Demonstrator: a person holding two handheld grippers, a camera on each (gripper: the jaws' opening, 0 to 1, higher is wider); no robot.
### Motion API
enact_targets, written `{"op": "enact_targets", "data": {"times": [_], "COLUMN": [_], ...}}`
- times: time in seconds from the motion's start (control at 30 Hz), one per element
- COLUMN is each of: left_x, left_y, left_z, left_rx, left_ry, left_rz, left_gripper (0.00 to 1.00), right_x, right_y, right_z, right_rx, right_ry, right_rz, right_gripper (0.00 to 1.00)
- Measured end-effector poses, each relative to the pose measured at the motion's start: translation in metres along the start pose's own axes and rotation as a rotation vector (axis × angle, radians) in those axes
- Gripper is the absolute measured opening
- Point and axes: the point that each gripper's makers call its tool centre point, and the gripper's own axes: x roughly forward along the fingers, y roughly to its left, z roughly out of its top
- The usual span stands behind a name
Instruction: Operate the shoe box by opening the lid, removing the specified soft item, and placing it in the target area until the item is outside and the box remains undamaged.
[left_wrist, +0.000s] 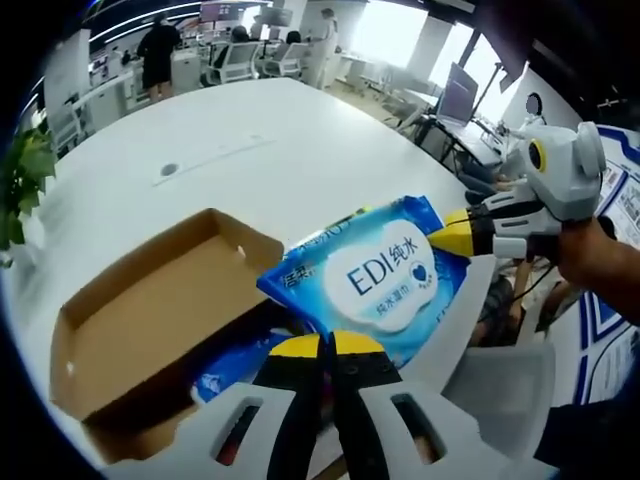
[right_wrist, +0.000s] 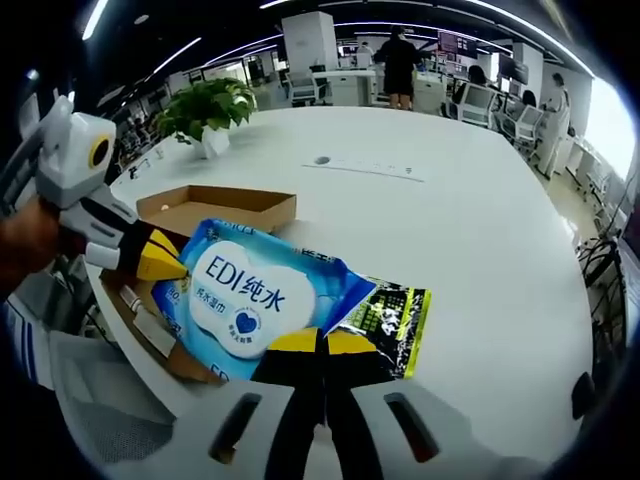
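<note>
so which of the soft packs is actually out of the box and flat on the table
The black and yellow pack, lying flat on the white table beside the shoe box. The blue wipes pack is held up in the air by both tongs.

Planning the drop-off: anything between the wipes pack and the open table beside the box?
Nothing visible blocks it. Both grippers grip the wipes pack above the box; a black-and-green packet lies on the table beside it.
</note>
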Motion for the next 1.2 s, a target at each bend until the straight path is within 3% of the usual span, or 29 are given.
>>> {"op": "enact_targets", "data": {"times": [0.73,1.2], "left_x": [0.06,0.097], "left_y": [-0.024,-0.015], "left_z": [0.02,0.022], "left_rx": [0.048,0.034], "left_ry": [0.032,0.055], "left_rz": [-0.024,-0.013], "left_gripper": [0.0,0.0], "right_x": [0.012,0.042], "right_y": [-0.063,-0.087], "right_z": [-0.019,-0.03], "right_rx": [0.034,0.043], "right_ry": [0.029,0.063], "right_rz": [-0.038,-0.033], "right_gripper": [0.0,0.0]}}
